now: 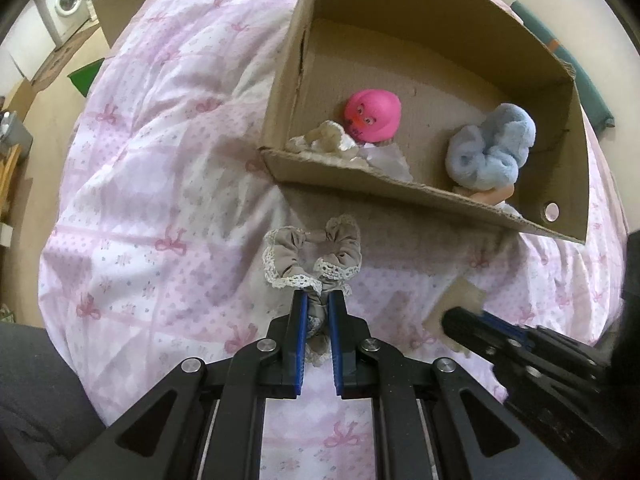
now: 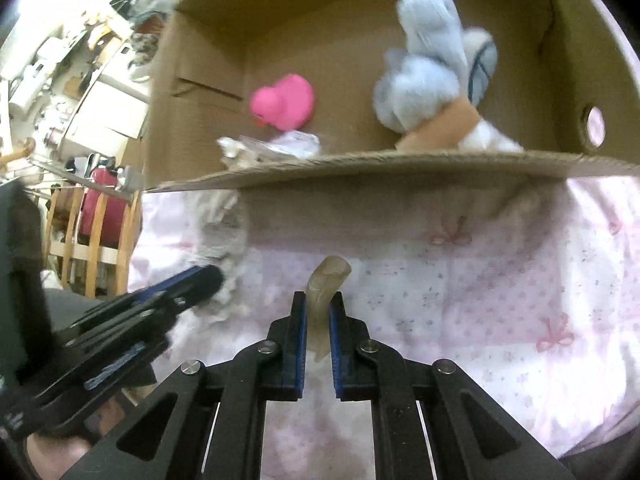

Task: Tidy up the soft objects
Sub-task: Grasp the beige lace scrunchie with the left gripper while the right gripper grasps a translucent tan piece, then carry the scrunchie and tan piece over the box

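Note:
My left gripper [image 1: 319,296] is shut on a grey lace-trimmed scrunchie [image 1: 314,254] and holds it above the pink bedspread, just in front of the cardboard box [image 1: 400,194]. My right gripper [image 2: 318,298] is shut on a beige translucent sponge-like pad [image 2: 326,284]; it shows at the right in the left wrist view [image 1: 464,300]. In the box lie a pink rubber duck [image 1: 374,116], a cream scrunchie [image 1: 328,142], clear plastic, and a light blue fluffy scrunchie [image 1: 490,148] over a peach item [image 2: 440,124].
The pink patterned bedspread [image 1: 160,184] covers the bed. A washing machine [image 1: 60,4] stands far left. A wooden chair and a red bag [image 2: 100,200] are beside the bed. A dark teal cushion [image 1: 580,80] lies behind the box.

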{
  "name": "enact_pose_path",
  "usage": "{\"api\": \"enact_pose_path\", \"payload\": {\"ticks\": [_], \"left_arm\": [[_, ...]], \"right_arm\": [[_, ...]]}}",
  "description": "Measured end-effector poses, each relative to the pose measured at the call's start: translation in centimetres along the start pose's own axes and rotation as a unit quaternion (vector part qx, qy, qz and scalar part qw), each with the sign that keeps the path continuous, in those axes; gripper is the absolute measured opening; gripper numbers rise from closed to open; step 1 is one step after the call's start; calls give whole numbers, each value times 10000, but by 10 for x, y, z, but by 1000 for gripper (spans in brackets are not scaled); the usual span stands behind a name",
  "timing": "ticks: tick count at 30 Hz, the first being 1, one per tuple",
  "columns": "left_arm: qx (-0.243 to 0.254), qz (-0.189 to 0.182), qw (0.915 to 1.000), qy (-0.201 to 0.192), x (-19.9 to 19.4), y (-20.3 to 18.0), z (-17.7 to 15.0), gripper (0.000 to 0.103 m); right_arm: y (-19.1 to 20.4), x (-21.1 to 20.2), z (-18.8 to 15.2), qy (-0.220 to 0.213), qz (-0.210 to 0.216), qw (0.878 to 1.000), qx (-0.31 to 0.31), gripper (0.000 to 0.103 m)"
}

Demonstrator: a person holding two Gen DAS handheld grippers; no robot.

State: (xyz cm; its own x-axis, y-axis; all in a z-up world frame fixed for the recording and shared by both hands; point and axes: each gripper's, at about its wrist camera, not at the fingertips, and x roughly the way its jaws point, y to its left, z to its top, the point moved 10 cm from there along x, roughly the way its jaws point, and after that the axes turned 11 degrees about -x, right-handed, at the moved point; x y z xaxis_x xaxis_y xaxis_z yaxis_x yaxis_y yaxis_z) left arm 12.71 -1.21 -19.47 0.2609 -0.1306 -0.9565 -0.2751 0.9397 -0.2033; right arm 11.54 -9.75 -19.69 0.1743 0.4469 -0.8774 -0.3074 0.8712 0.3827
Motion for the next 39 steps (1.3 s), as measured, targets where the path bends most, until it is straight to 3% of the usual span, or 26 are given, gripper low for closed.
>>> {"api": "enact_pose_path", "payload": {"ticks": [6, 14, 20, 27, 39], "left_arm": [[118, -21, 9998, -132, -15, 0, -4, 10], [441, -175, 9971, -599, -51, -16, -8, 10], [635, -325, 9919, -1054, -87, -30, 6, 10], [797, -497, 9867, -1329, -114, -56, 42, 10], [989, -403, 9818, -1572, -112, -85, 102, 10]], "right_arm": [[-1, -18, -4, -170, -126, 9998, -18, 12], [-13, -49, -8, -388, -454, 9982, 89, 12], [-15, -78, -2, -697, -346, 9969, 132, 12], [-16, -115, 28, -1193, -293, 9924, -68, 12], [-37, -136, 95, -1706, -385, 9845, -165, 12]]}}
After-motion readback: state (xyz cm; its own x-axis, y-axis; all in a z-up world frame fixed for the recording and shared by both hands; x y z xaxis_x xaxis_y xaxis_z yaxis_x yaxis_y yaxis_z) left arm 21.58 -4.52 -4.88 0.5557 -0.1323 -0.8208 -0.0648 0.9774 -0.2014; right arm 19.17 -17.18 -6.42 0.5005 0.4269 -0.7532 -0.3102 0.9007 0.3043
